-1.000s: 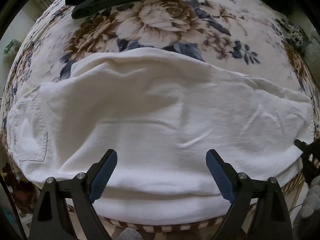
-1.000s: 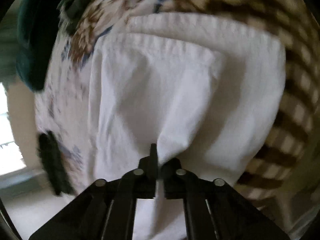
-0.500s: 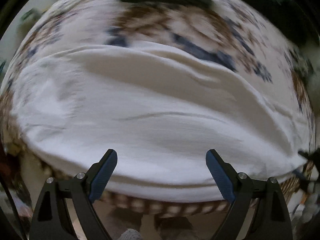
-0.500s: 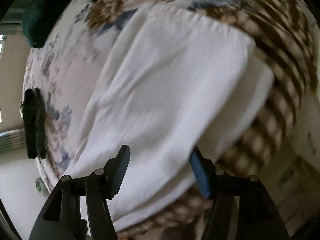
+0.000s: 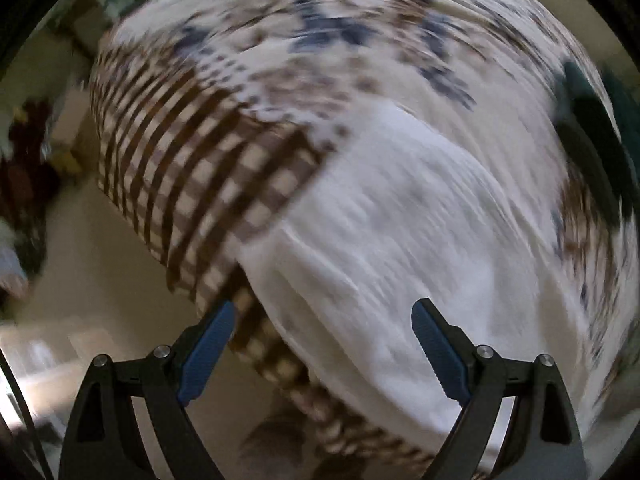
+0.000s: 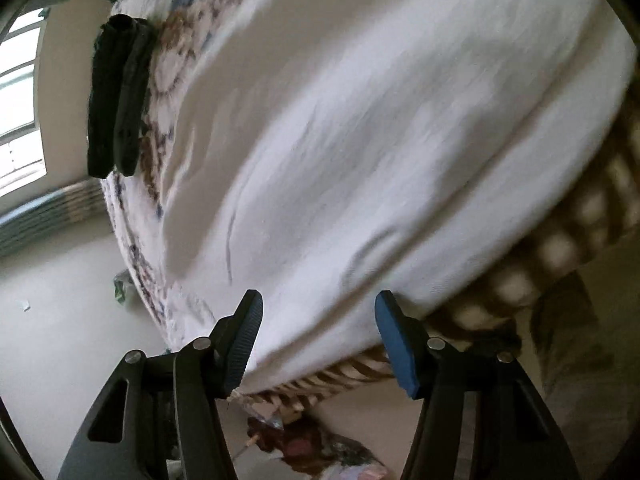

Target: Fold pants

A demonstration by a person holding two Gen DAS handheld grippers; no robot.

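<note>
The white pants (image 5: 420, 232) lie folded on a bed with a floral and brown-checked cover (image 5: 208, 152). In the left wrist view, which is motion-blurred, my left gripper (image 5: 322, 328) is open and empty, just off the pants' near corner at the bed's edge. In the right wrist view the pants (image 6: 380, 120) fill most of the frame. My right gripper (image 6: 318, 320) is open and empty, its blue-padded fingers (image 6: 394, 340) apart over the pants' near edge.
Dark folded garments (image 6: 116, 96) lie on the far side of the bed; a dark item (image 5: 592, 148) also shows at the right in the left wrist view. The bed edge drops to a pale floor (image 6: 60, 300). A window (image 6: 20, 100) is at the left.
My right gripper, shut on the pants' edge a second ago, has opened and let go. My left gripper stayed open and has swung left toward the bed's corner.
</note>
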